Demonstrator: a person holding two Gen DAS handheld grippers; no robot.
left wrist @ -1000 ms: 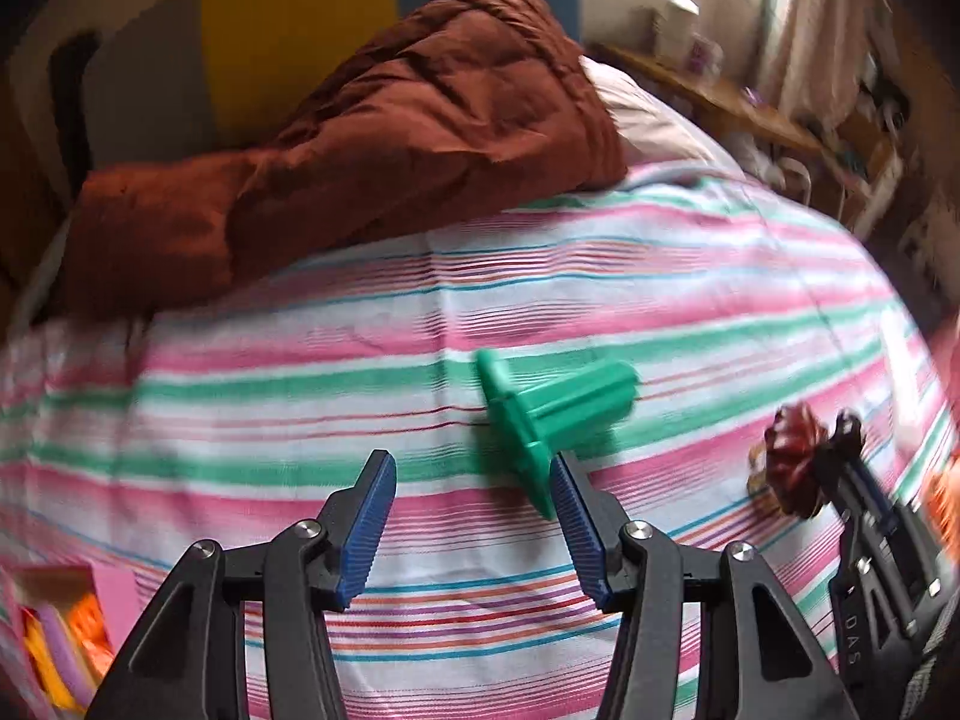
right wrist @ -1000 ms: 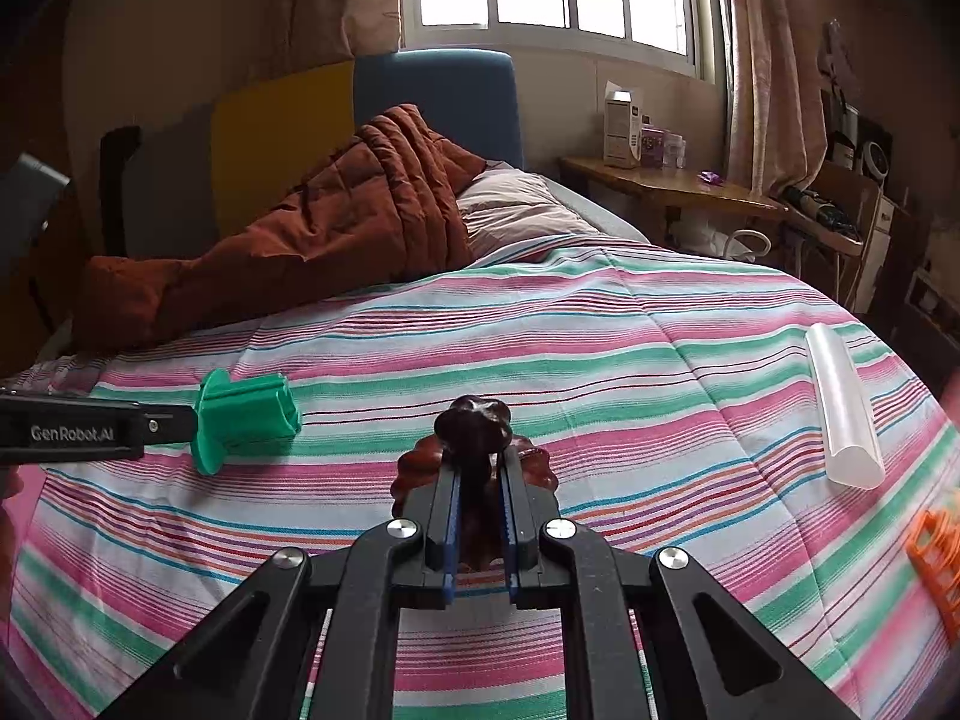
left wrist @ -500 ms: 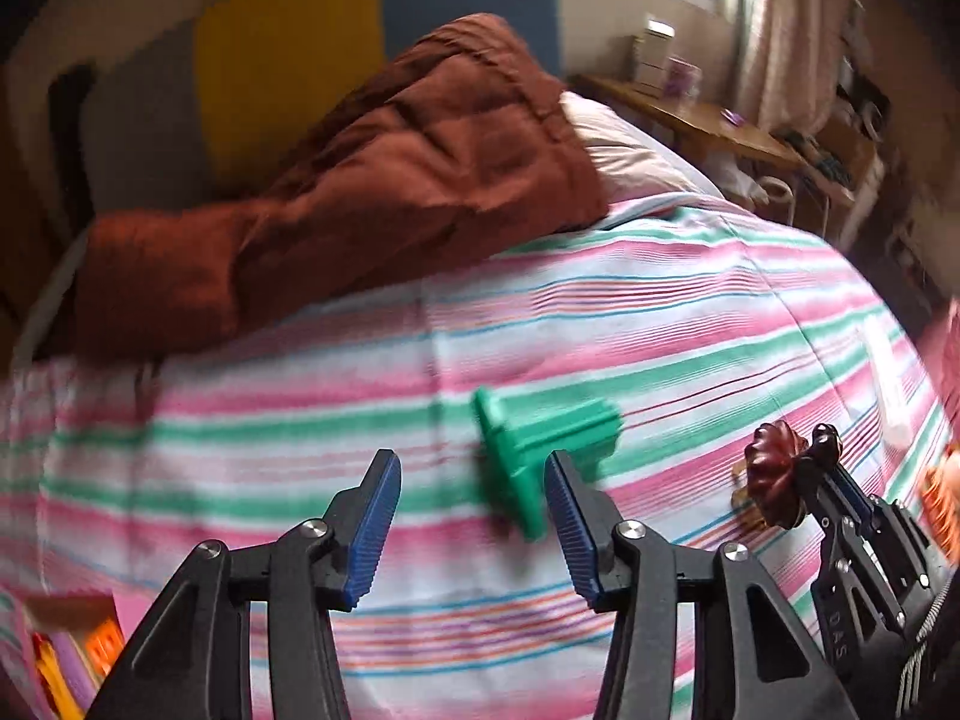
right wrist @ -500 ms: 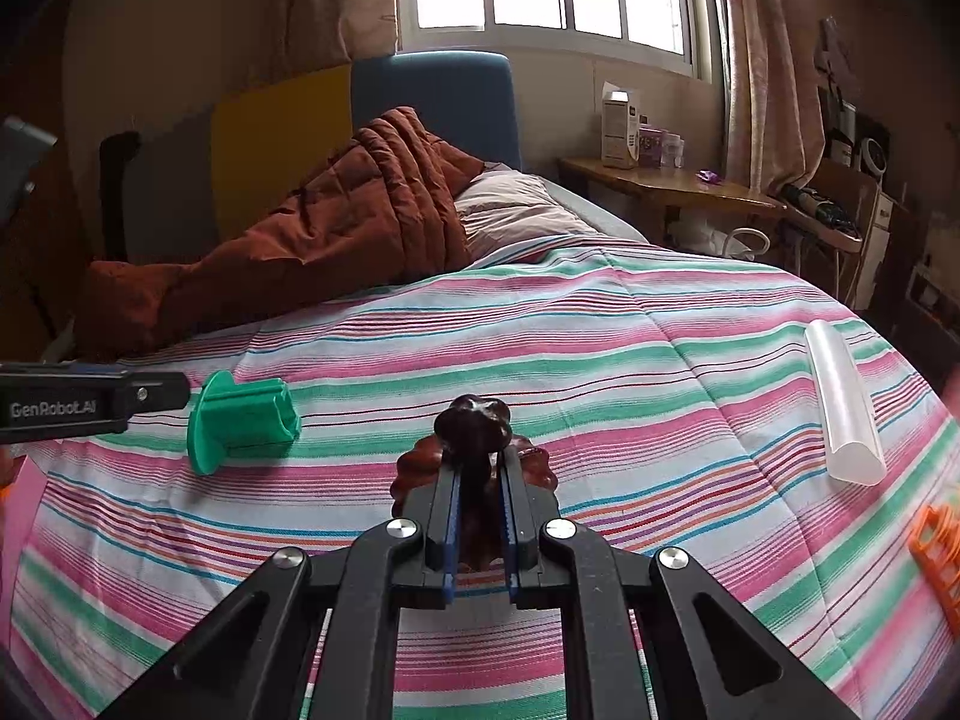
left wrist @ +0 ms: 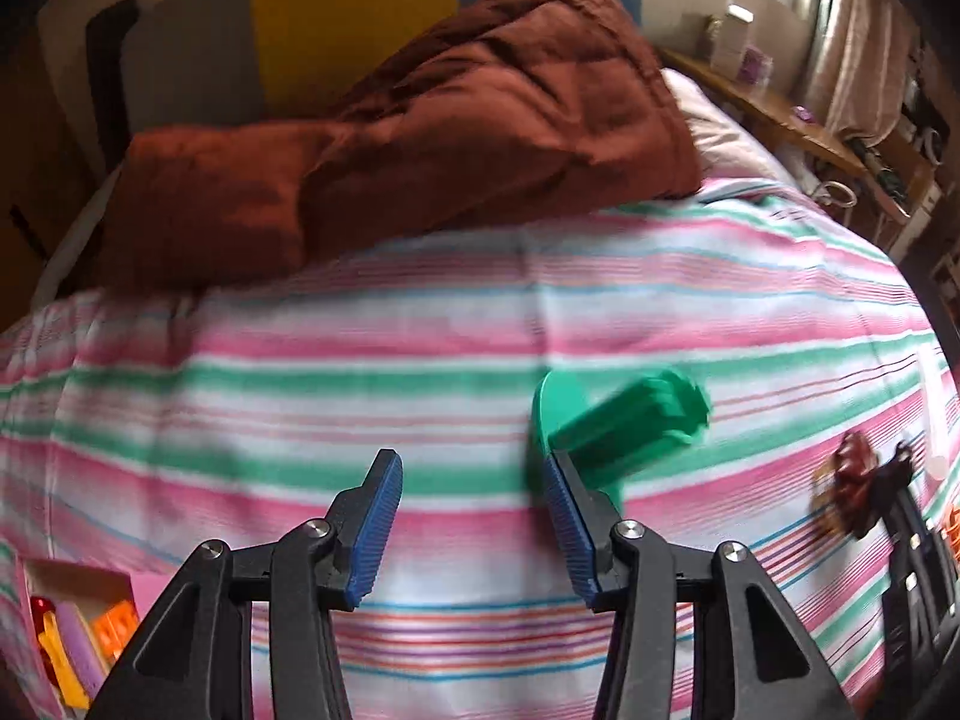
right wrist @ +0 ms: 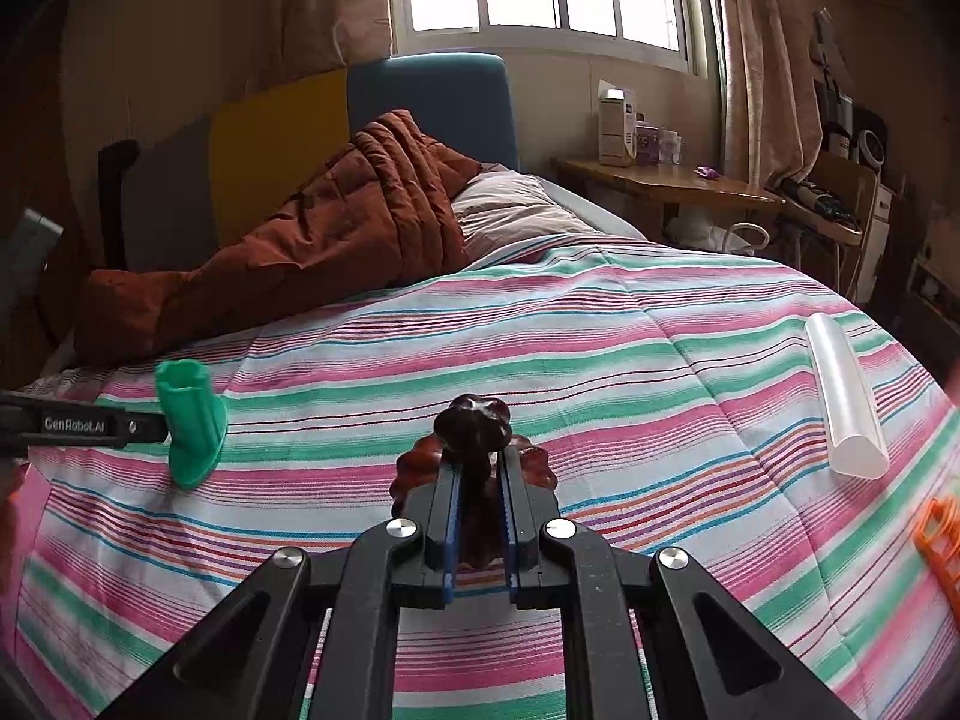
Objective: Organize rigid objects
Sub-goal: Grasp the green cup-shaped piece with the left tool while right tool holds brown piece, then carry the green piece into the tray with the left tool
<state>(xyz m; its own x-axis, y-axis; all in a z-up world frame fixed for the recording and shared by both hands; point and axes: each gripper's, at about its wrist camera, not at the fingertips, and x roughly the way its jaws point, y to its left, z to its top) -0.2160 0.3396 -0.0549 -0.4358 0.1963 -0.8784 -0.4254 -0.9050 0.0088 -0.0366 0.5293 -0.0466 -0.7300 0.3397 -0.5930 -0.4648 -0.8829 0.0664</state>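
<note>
In the left wrist view the left gripper (left wrist: 468,516) fills the lower middle of the frame, its blue pads apart and closing with nothing between them. The green plastic piece (left wrist: 618,426) lies on the striped bed cover (left wrist: 300,360) just beyond the right-hand pad, its flat base touching or just beside that pad; blur hides which. In the right wrist view it sits at middle left, tilted with its base down. The right gripper (right wrist: 478,489), at lower centre of its own view, is clamped on a dark brown knobbed ornament (right wrist: 474,420). A clear plastic tube (right wrist: 846,402) lies at the right, an orange piece (right wrist: 939,534) at the right edge, and a brown quilt (right wrist: 312,246) at upper left
</note>
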